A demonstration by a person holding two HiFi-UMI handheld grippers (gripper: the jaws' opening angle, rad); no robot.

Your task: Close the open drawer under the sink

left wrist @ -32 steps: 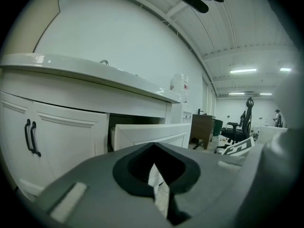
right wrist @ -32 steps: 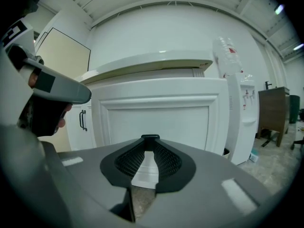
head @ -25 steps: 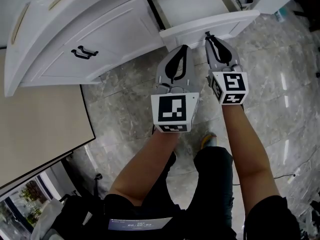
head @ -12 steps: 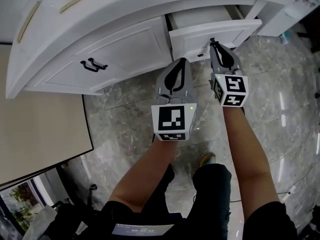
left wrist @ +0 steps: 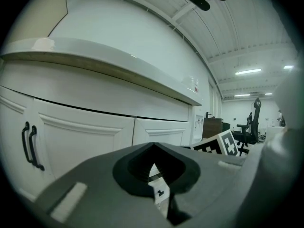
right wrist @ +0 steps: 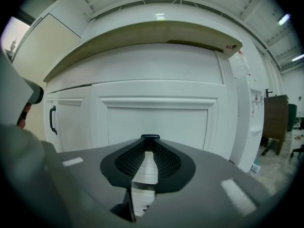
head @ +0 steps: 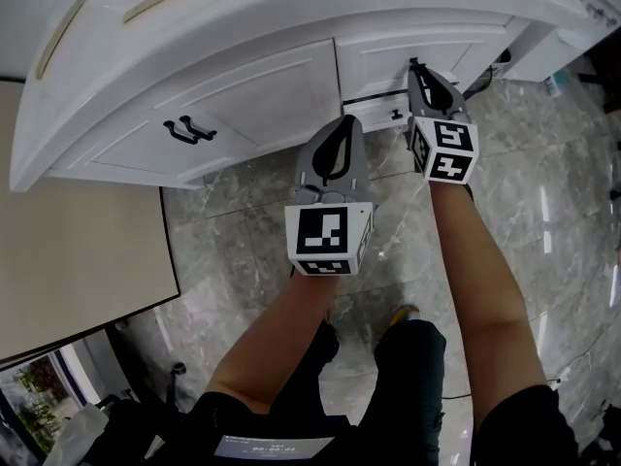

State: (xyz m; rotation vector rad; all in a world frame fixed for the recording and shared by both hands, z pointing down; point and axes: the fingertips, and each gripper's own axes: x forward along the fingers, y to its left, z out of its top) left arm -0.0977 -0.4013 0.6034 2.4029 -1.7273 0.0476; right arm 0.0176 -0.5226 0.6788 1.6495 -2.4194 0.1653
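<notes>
The white drawer [head: 388,58] under the sink counter [head: 291,8] sits pushed in, its front about level with the cabinet face, with a thin dark gap below it. My right gripper [head: 417,66] is shut and empty, its tip against the drawer front; in the right gripper view the gripper [right wrist: 150,137] faces the white panel [right wrist: 156,122] up close. My left gripper [head: 349,119] is shut too, holding nothing, and hovers in front of the cabinet left of the drawer. In the left gripper view that gripper [left wrist: 153,146] points along the cabinet front.
Two cabinet doors with black handles [head: 189,127] are left of the drawer. A beige panel [head: 78,241] stands at the left. Grey marble floor [head: 543,212] lies below. The person's legs [head: 408,377] are under the grippers. An office chair [left wrist: 251,127] stands far off.
The drawer slid in from well open to about flush, with my right gripper following it forward against the front. My left gripper stayed shut beside it.
</notes>
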